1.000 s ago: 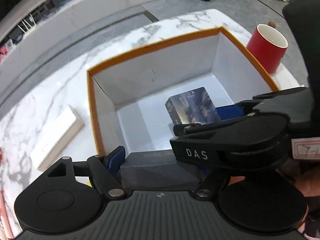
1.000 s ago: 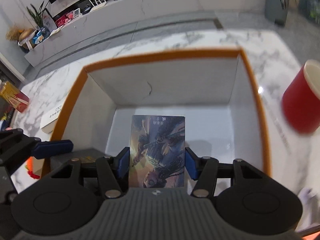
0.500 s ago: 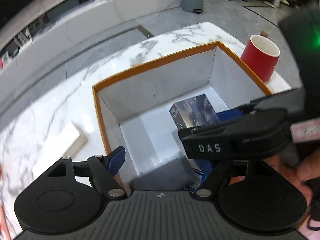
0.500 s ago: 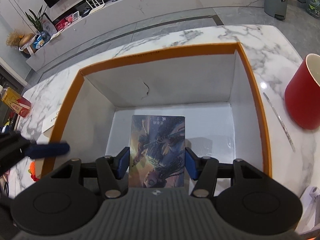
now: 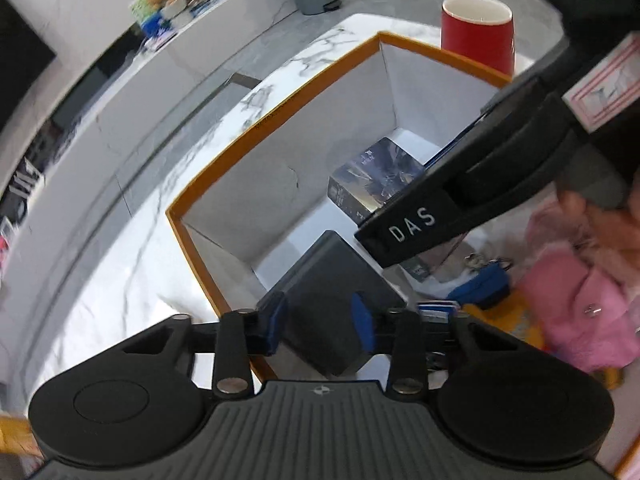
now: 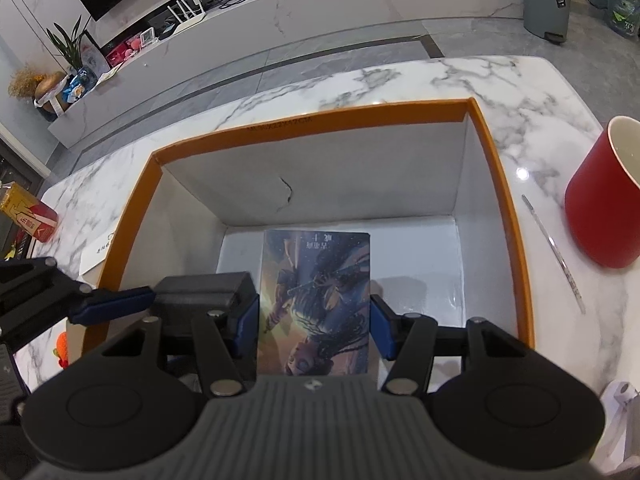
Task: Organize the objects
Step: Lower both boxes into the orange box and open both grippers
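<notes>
**Two boxes inside the orange carton**

Two grippers reach into the orange-rimmed carton [image 6: 516,216]. Right gripper [image 6: 314,328] clamps the illustrated box [image 6: 316,300], its long axis pointing away toward the far wall. Left gripper [image 5: 320,326] has just been closing, with the dark box [image 5: 332,284] between its pads; contact is unclear. The right gripper hides the illustrated box's near end in the left view. A red cup [image 6: 600,208] stands outside on the marble table [image 6: 400,80].

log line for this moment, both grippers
left gripper: fingers have just been closing above dark box, not gripping it | right gripper: shut on illustrated box | both boxes in orange-rimmed box
</notes>
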The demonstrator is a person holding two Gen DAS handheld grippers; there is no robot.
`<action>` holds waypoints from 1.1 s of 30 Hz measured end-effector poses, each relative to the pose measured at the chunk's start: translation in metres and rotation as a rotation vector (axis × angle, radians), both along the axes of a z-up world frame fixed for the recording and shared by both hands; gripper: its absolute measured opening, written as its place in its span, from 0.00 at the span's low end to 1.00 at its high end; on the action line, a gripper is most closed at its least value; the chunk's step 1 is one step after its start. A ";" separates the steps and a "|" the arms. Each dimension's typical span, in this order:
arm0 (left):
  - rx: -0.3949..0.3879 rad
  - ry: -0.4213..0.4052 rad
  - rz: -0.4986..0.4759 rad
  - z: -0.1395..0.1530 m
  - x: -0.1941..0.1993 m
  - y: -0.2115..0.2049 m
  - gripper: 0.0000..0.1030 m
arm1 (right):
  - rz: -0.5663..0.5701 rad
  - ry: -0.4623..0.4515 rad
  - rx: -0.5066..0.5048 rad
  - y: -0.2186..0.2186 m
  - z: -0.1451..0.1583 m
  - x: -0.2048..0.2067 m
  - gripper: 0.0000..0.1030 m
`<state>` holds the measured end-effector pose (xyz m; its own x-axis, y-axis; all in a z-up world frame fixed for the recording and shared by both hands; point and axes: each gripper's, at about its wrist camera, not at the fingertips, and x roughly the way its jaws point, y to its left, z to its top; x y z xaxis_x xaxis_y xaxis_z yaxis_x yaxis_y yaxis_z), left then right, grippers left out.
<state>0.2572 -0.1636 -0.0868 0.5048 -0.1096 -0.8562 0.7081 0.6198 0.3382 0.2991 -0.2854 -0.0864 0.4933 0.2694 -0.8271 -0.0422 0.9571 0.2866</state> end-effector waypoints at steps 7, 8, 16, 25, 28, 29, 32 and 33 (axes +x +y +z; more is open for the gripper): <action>-0.004 0.031 -0.130 -0.010 0.020 -0.001 0.34 | 0.001 0.003 -0.018 0.002 -0.004 0.007 0.57; -0.001 0.038 -0.152 -0.013 0.024 -0.005 0.34 | 0.002 0.000 -0.032 0.002 -0.004 0.008 0.57; 0.040 0.110 -0.279 -0.029 0.051 -0.015 0.55 | 0.030 0.034 -0.066 0.006 -0.011 0.022 0.57; 0.064 0.229 -0.406 -0.034 0.079 -0.024 0.68 | 0.040 0.062 -0.051 0.003 -0.010 0.032 0.57; 0.040 0.359 -0.395 -0.038 0.093 -0.023 0.69 | 0.037 0.062 -0.033 0.002 -0.009 0.033 0.57; 0.037 0.377 -0.400 -0.039 0.095 -0.023 0.73 | 0.042 0.063 -0.032 0.003 -0.010 0.033 0.57; 0.034 0.415 -0.411 -0.043 0.101 -0.022 0.76 | 0.050 0.080 -0.024 0.003 -0.013 0.035 0.57; 0.030 0.433 -0.408 -0.044 0.103 -0.022 0.79 | 0.049 0.083 -0.021 0.003 -0.014 0.035 0.57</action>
